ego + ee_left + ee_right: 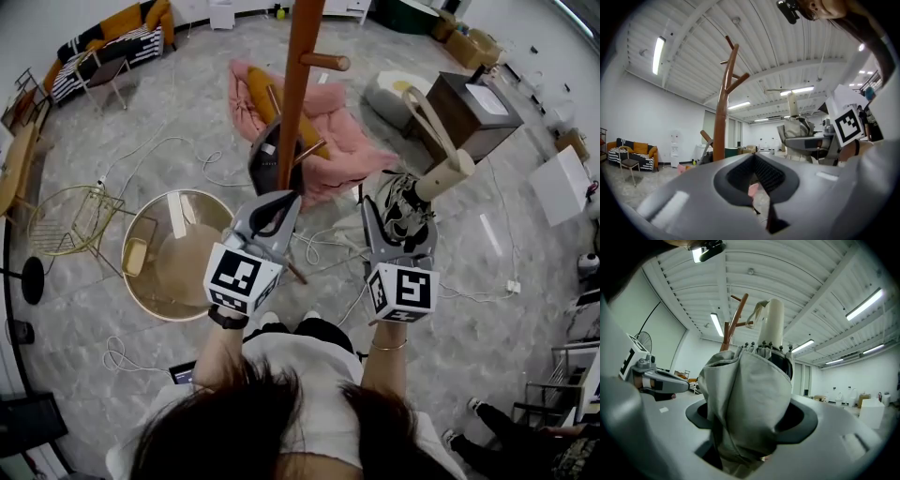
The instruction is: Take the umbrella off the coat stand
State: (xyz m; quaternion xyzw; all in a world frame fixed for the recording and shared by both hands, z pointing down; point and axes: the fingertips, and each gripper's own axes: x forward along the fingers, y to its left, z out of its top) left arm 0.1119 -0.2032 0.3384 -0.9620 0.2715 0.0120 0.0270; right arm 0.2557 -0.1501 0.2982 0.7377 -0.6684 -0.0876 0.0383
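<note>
A folded grey umbrella [405, 204] with a cream handle [446, 174] and a strap loop stands upright in my right gripper [398, 230], whose jaws are shut on its bunched fabric. In the right gripper view the umbrella [750, 390] fills the space between the jaws, handle pointing up. It hangs apart from the brown wooden coat stand [295, 84], to that stand's right. My left gripper [279, 199] is shut and empty, its tips just in front of the stand's pole. The left gripper view shows the stand [723, 117] ahead and the umbrella [797, 129] to the right.
On the floor behind the stand lies a pink cloth [352, 150]. A round glass table [178, 253] and a gold wire frame [70, 220] stand at the left, a dark cabinet [469, 112] at the right. Cables cross the floor. Another person's legs [506, 431] show at the bottom right.
</note>
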